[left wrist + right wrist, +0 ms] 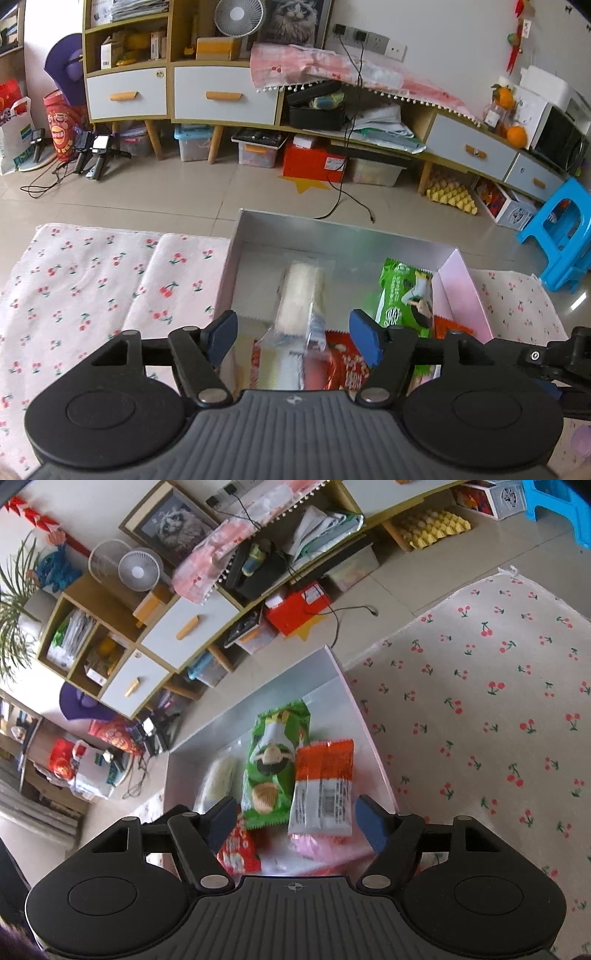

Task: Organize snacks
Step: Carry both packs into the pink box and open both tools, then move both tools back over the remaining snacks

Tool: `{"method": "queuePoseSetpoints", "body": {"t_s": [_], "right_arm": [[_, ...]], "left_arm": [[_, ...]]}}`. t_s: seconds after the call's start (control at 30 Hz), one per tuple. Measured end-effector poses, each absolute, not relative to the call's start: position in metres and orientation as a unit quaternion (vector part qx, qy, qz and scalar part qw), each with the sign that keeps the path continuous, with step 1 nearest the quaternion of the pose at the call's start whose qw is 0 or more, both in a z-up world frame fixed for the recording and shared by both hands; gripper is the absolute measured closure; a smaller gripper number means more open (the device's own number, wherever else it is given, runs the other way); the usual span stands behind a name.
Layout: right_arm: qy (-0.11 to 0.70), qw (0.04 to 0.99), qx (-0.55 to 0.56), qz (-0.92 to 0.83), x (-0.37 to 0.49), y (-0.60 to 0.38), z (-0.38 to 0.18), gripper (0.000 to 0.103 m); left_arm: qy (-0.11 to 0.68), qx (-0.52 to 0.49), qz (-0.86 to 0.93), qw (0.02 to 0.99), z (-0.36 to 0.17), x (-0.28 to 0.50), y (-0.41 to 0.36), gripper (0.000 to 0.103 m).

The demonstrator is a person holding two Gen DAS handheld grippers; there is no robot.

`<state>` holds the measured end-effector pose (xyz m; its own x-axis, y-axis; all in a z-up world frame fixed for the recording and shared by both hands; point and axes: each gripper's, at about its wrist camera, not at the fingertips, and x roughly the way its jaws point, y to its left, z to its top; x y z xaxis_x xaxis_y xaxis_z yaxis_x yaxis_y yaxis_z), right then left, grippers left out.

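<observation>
**Over the snack box: both grippers spread, nothing pinched**

Nearest our cameras, the left gripper [293, 338] stands spread, its blue pads clear of the clear-wrapped pale roll [301, 299] lying between and just beyond them. We read that roll's long axis as running away from the gripper, roughly in line with the fingers, so a pinch would close across its narrow width. Our right gripper [295, 821] is likewise spread and pinches nothing; the orange-and-white packet [323, 786] lies between its pads, long axis also pointing away, with a pink packet [314, 845] just under its near end.

Contents of the shallow white box [236, 258], near to far:
- red packet [236, 849], at the near edge, partly hidden by the left finger;
- orange-and-white packet, right side, against the wall;
- green packet [275, 764], middle, touching the orange one;
- pale roll, left of the green packet.

We judge each hand nearest its own item: left to the roll, right to the orange packet.

Beneath the box, a cherry-print cloth [480, 701]; beyond, tiled floor and a low cabinet [221, 96].
</observation>
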<state>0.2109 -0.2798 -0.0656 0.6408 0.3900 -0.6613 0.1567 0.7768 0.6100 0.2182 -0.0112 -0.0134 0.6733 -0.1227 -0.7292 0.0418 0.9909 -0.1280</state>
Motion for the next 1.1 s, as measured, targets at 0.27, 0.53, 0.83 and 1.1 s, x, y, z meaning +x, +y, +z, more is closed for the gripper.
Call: {"method": "queuePoseSetpoints", "body": {"t_s": [0.27, 0.53, 0.83, 1.1], "right_arm": [[0.426, 0.846, 0.314, 0.073, 0.184, -0.276, -0.047, 0.028], [0.432, 0.854, 0.279, 0.073, 0.147, -0.270, -0.032, 0.022], [0.443, 0.861, 0.235, 0.081, 0.116, -0.256, -0.032, 0.019], [0.468, 0.851, 0.214, 0.105, 0.096, -0.237, -0.051, 0.015]], "left_arm": [[0.403, -0.058, -0.043, 0.912, 0.003, 0.189, -0.005, 0.028], [0.414, -0.071, -0.036, 0.907, 0.011, 0.155, 0.008, 0.017], [0.439, -0.038, -0.023, 0.897, 0.009, 0.124, 0.023, 0.007], [0.449, -0.055, -0.029, 0.891, -0.007, 0.100, 0.041, 0.004]]}}
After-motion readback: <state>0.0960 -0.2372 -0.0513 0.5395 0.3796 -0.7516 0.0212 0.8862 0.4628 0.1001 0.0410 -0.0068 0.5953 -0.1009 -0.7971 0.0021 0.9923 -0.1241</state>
